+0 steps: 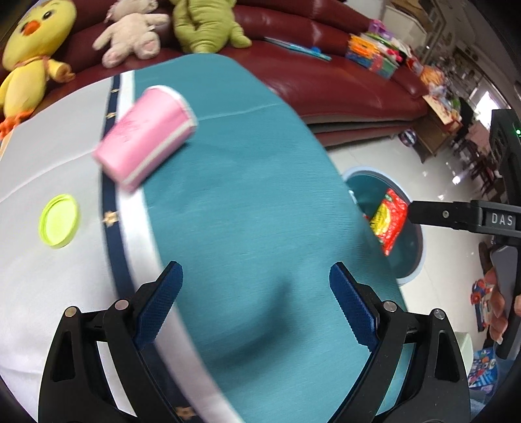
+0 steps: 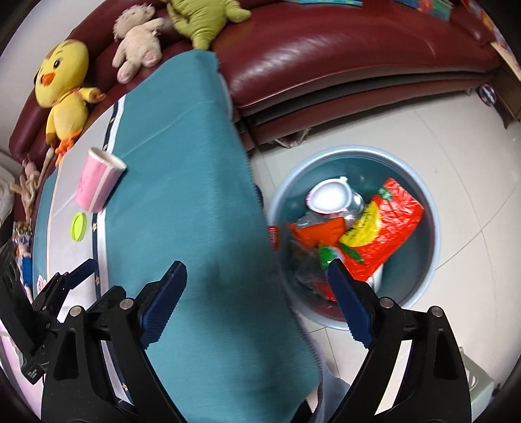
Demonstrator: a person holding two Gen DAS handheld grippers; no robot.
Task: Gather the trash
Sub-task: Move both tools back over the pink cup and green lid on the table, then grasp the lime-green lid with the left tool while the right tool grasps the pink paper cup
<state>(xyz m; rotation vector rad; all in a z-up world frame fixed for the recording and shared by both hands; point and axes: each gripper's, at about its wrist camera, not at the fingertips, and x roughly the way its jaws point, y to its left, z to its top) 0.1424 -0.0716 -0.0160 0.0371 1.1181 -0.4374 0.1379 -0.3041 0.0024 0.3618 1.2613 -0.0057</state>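
Observation:
A pink paper cup (image 1: 146, 133) (image 2: 97, 182) lies tipped on the table's teal and white cloth (image 1: 244, 195) (image 2: 182, 162), with a lime green lid (image 1: 59, 221) (image 2: 79, 226) near it. My left gripper (image 1: 257, 302) hovers open above the cloth, empty. My right gripper (image 2: 257, 293) is open and empty over the table edge and the round blue bin (image 2: 345, 153) (image 1: 371, 187) on the floor. A red snack packet (image 2: 384, 227) (image 1: 390, 218) rests tilted in the bin on a white cup (image 2: 329, 197) and other wrappers. In the left wrist view one right finger (image 1: 436, 214) ends beside that packet.
A dark red sofa (image 2: 325, 65) runs behind the table with a yellow chick (image 1: 29, 65), a beige plush (image 1: 130, 35) and a green plush (image 1: 205, 26). Toys and books lie further along the sofa and on the tiled floor. A hand (image 1: 498, 309) holds the right gripper.

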